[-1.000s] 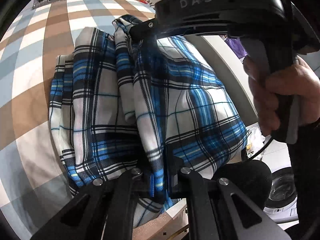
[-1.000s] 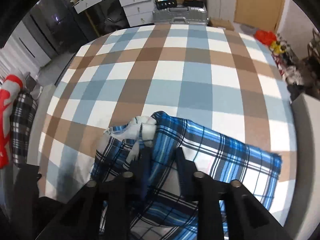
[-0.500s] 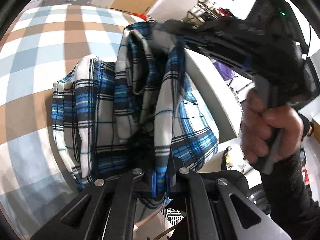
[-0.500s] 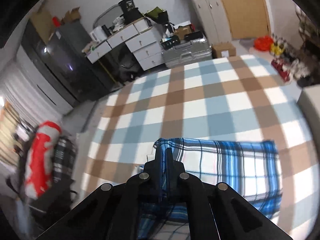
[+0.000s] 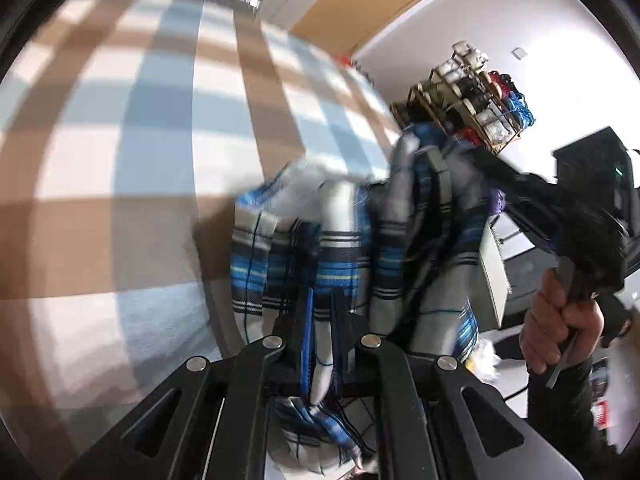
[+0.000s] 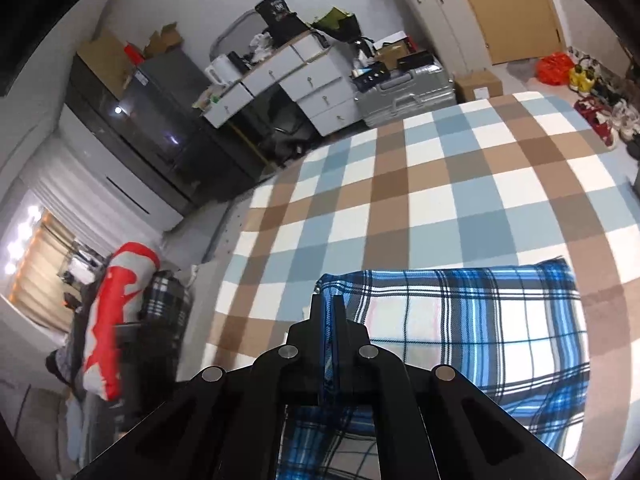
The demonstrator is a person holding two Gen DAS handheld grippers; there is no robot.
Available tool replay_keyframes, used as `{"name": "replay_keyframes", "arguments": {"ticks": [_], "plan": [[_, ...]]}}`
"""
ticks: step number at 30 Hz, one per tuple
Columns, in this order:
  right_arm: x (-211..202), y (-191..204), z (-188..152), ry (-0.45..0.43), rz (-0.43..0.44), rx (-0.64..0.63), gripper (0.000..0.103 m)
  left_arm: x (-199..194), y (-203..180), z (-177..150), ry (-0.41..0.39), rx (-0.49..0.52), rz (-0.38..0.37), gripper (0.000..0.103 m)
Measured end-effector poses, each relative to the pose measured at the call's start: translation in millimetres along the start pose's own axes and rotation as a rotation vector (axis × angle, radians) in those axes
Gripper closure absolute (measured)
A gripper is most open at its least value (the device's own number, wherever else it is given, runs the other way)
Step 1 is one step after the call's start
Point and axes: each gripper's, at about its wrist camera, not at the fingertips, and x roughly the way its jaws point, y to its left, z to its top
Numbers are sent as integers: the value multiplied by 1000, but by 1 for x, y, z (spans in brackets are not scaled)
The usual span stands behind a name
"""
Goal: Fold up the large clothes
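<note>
Garment: a blue, white and black plaid shirt [image 6: 472, 332] is being held over the checked bedspread [image 6: 440, 200]; most of the cloth is lying flat on the bedspread's near part, with one edge being lifted clear of it.
Left gripper: the left gripper [image 5: 320, 320] is being kept closed on a bunched fold of the shirt [image 5: 344, 256], with cloth being pinched between the fingers.
Right gripper: the right gripper [image 6: 332, 320] is being kept closed on a thin blue edge of the shirt, above the bedspread's near side.
Right hand: a hand [image 5: 560, 332] is seen wrapped around the right gripper's handle, off the bedspread's edge.
Progress: the fold is judged as being partway; the shirt is already being shown as a rough doubled rectangle, yet the gathered part is not yet laid down or squared.
Left to do: the lifted layers are judged as still needing to be brought over and flattened.
Material: thin woven fabric is draping in soft ridges; the bedspread is looking smooth and flat.
</note>
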Motion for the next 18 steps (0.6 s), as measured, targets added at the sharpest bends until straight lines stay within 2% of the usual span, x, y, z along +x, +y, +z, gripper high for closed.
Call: {"name": "replay_keyframes", "arguments": {"ticks": [4,7,11,13,15,16,18], "plan": [[0,-6,-4,2,51,28,101,18,-4,7,72,32,-78,100],[1,-5,-4,-2,88,39,101,24,-7,8,84,40,-115,100],[7,5,1,10,113,53,103,26,-16,9,103,46,-111,100],[11,18,3,15,162,39,103,24,-19,10,109,54,-114,100],[19,45,1,-10,54,-97,103,23,-18,15,113,42,-116,100],[25,48,-2,7,40,-116,103,19,-15,12,108,41,-116,100],[35,39,-7,51,53,-52,103,11,-14,12,95,48,-90,100]]}}
